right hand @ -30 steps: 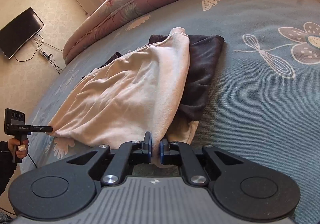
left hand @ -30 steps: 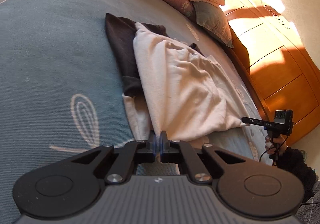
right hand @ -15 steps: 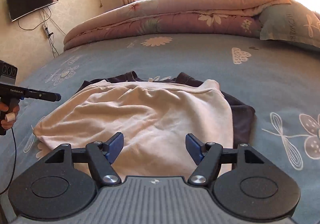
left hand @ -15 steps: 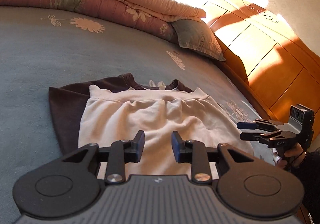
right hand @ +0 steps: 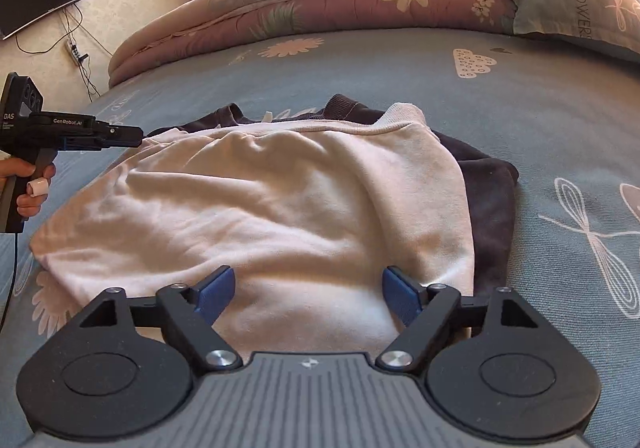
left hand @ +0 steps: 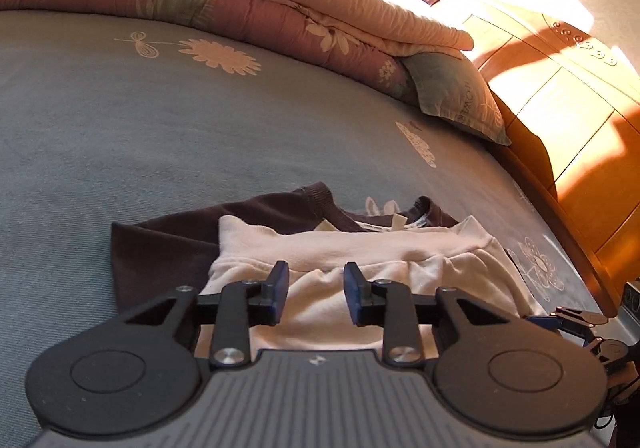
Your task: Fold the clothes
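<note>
The cream top [right hand: 256,208] is laid folded over a dark top [right hand: 488,200] on the blue bedsheet [right hand: 520,96], w/ the dark cloth seen past its far edge and on one side. Both grippers are held just short of the near edge, aimed down at the pile. The right gripper [right hand: 308,296] is seen w/ jaws opening wide, nothing clamped; cloth is seen beyond and below the gap, not pinched. The left gripper [left hand: 316,298] is opening too, gap narrower, also empty. The folded bundle's long axis is judged to run side to side across both views, i.e. gripper to gripper. From the right, the left gripper [right hand: 100,134] is seen over the bundle's left end. Next fold is prob. across that axis, so each end would be taken by its nearer gripper.
</note>
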Available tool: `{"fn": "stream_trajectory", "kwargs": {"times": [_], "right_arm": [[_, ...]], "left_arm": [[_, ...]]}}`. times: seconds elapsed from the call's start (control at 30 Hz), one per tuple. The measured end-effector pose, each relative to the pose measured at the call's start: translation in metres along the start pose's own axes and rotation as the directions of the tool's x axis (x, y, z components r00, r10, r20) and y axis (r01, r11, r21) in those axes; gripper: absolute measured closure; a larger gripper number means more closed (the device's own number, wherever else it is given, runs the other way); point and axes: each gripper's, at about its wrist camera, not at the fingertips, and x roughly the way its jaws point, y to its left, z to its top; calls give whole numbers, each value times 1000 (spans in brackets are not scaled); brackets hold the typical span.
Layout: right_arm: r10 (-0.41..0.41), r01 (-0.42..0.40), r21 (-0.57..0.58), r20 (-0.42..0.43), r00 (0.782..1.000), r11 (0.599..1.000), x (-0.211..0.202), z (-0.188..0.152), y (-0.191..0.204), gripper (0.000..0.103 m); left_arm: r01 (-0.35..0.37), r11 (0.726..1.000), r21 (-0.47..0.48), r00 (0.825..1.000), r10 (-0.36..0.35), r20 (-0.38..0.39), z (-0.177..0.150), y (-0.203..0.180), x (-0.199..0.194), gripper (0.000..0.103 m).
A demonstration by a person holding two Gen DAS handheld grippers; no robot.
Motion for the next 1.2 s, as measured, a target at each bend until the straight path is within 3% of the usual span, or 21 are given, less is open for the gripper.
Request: {"fn": "stream_trajectory", "kwargs": {"times": [0.03,0.07,0.13,0.23,0.33,0.4,0.47,0.53,0.63,0.7,0.8,0.9,1.0,1.13,1.2], "right_arm": [[-12,12,-24,-8,1000,1000,2,0,5,4],[-29,28,-55,-18,999,998,4,-1,11,3],[-64,59,-120,-37,997,991,7,-3,21,1],[-123,109,-182,-65,990,977,4,-5,32,0],[-151,139,-196,-48,987,971,-7,-5,49,0],[-119,115,-204,-9,993,972,-14,-5,68,0],[-120,118,-215,3,993,970,-9,-5,90,0],[-155,151,-229,-2,988,962,4,-9,110,1],[-191,173,-228,-61,980,958,15,-28,117,0],[-148,137,-169,-58,987,976,1,-45,105,0],[-136,120,-159,-93,986,980,-23,-55,95,0],[-151,143,-158,-37,988,977,-42,-49,91,0],[-198,192,-88,-64,978,977,-40,-50,70,0],[-205,200,-60,-103,973,978,-49,-68,55,0],[-200,193,-71,-101,975,979,-61,-73,57,0]], "left_arm": [[-77,997,16,997,78,-24,-1,0,9,69],[-116,993,9,993,117,-30,-2,4,12,78],[-132,991,-36,991,131,-29,-2,13,10,80],[-163,987,17,986,163,-45,-2,-2,-5,77],[-128,980,153,990,136,-42,-12,-36,-28,69],[-73,973,219,995,87,-55,-28,-60,-37,63],[-45,964,261,995,66,-71,-48,-81,-41,63],[-35,953,300,994,64,-87,-71,-93,-41,62],[-82,931,356,985,130,-115,-109,-96,-42,62],[-94,928,361,989,129,-76,-125,-89,-53,56],[-99,944,315,989,129,-77,-121,-85,-71,56],[-139,938,318,988,153,-20,-115,-87,-78,48],[-197,949,247,972,223,-79,-119,-72,-70,48],[-188,963,195,975,206,-77,-133,-57,-94,47],[-201,954,222,972,222,-77,-132,-63,-102,47]]}}
